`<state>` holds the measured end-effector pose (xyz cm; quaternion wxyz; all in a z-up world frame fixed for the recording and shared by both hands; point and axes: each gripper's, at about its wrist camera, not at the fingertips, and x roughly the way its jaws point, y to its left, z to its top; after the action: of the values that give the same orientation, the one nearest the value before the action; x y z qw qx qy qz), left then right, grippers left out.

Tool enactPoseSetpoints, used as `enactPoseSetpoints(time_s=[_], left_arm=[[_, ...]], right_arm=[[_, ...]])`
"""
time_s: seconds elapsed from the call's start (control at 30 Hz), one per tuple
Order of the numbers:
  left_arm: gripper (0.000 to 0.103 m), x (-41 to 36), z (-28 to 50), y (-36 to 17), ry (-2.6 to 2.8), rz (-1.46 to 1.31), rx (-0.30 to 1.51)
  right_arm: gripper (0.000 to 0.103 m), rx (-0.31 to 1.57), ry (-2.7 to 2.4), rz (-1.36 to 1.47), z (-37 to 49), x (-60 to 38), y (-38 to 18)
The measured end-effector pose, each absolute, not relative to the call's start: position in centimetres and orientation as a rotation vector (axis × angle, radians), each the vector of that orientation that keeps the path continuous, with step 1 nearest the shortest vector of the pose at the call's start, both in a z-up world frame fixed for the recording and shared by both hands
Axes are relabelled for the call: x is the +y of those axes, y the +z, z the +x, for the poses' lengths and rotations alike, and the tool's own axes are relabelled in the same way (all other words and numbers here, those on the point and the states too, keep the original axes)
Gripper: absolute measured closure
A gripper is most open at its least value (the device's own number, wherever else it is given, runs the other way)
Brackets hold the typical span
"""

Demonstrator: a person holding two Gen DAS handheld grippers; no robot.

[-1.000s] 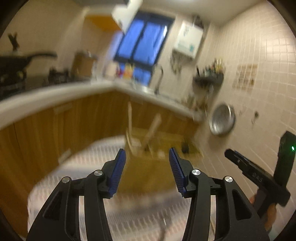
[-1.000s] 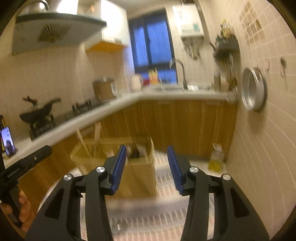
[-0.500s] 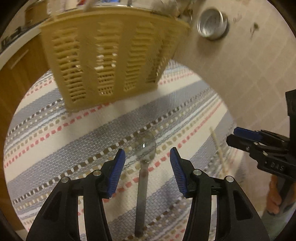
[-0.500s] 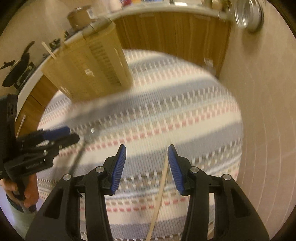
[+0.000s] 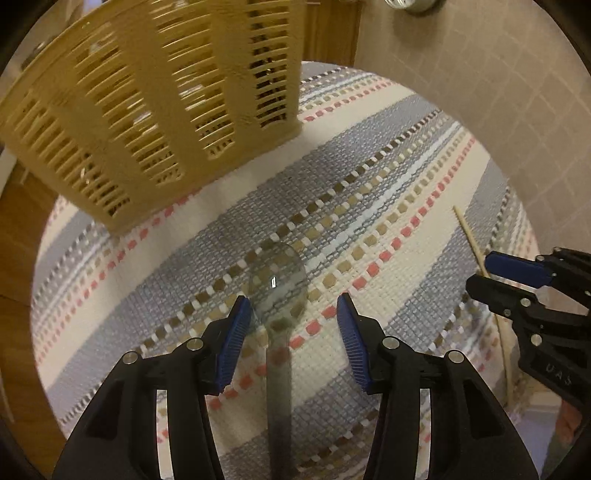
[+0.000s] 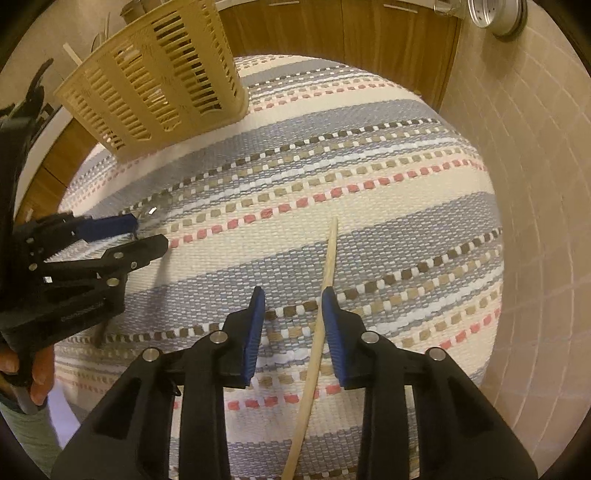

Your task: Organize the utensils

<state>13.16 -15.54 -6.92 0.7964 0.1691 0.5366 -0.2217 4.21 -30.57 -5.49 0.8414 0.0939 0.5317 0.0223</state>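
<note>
A metal spoon (image 5: 279, 325) lies on the striped cloth, bowl pointing away. My left gripper (image 5: 293, 314) is open and low over it, fingers either side of the spoon's neck; it also shows in the right wrist view (image 6: 147, 232). A pale wooden chopstick (image 6: 325, 284) lies on the cloth to the right. My right gripper (image 6: 293, 306) is open with the chopstick between its fingers, close to the right finger; it also shows in the left wrist view (image 5: 495, 273). A tan slotted utensil basket (image 5: 147, 103) stands at the far left of the cloth (image 6: 166, 77).
The striped woven cloth (image 6: 388, 184) covers the table. A tiled wall (image 6: 535, 184) rises close on the right. Wooden cabinets (image 6: 332, 33) stand behind. A round metal dish (image 6: 498, 14) hangs on the wall.
Both grippers have dropped from looking across the kitchen down to the cloth. The left closed in on the spoon, the right on the chopstick. Both stay open.
</note>
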Motion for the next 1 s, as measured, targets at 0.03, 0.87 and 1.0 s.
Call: enactPoseSetpoints(time_s=[0.03, 0.87, 1.0], left_arm=[[0.057, -15.8, 13.2, -7.0, -0.467, 0.379, 1.153], [0.074, -10.3, 11.9, -3.6, -0.476, 0.11, 1.02], [0.074, -9.4, 11.8, -3.4, -0.475, 0.096, 1.019]], right_arm=[[0.076, 1.124, 0.046, 0.198, 4.2, -30.6, -5.5], [0.103, 1.138, 0.204, 0.271, 6.0, -30.4, -3.9], [0.101, 1.112, 0.188, 0.307, 5.7, -31.9, -2.6]])
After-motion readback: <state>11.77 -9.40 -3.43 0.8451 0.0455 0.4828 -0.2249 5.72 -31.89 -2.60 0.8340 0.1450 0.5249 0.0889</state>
